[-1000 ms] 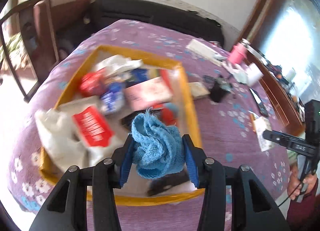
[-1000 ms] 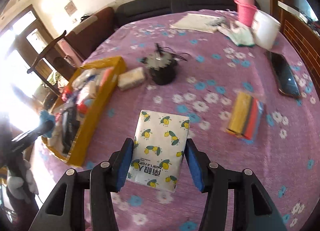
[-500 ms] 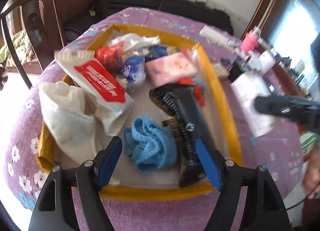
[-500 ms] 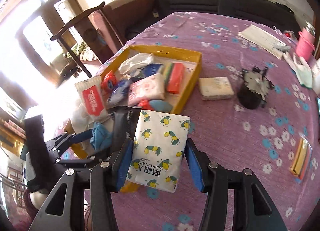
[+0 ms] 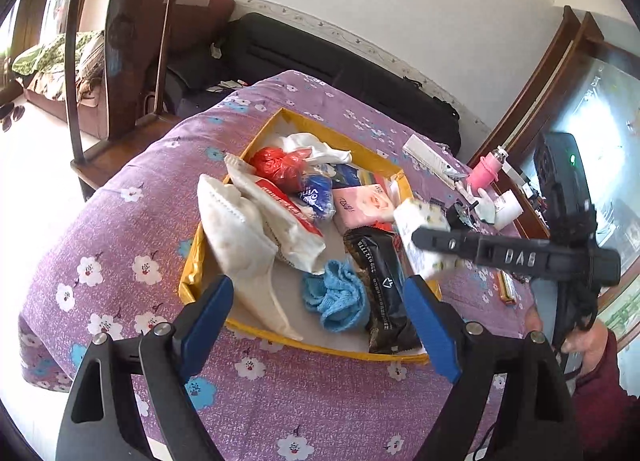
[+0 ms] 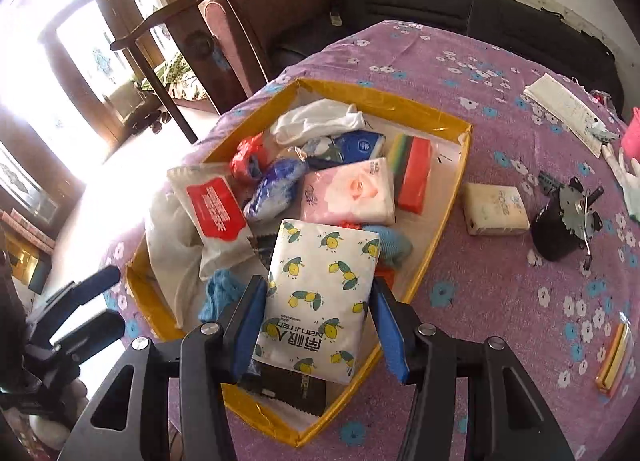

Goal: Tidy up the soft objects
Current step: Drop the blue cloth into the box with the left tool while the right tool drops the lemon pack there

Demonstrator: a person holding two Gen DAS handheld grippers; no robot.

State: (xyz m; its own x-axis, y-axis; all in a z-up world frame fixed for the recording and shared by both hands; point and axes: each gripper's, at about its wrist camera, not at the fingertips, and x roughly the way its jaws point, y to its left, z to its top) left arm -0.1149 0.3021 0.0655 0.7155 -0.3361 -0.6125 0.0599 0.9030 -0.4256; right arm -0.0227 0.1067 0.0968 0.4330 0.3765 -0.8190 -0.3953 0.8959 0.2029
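The right gripper (image 6: 318, 319) clamps a white tissue pack with a lemon print (image 6: 320, 297) between its blue pads and holds it over the yellow tray (image 6: 448, 197) on the purple flowered cloth (image 6: 500, 301). The left gripper (image 5: 320, 313) – its jaws have just been opening – stands wide with nothing between the pads; the blue knitted cloth (image 5: 338, 297) lies in the tray beyond them, beside a black packet (image 5: 380, 281). The tray also holds a pink tissue pack (image 6: 348, 191), a red-labelled wipes pack (image 6: 216, 207) and a red plastic bag (image 5: 280, 165). Outside the tray – just beside its wall – lies a cream-coloured pack (image 6: 496, 209), near a small black motor (image 6: 564, 225)
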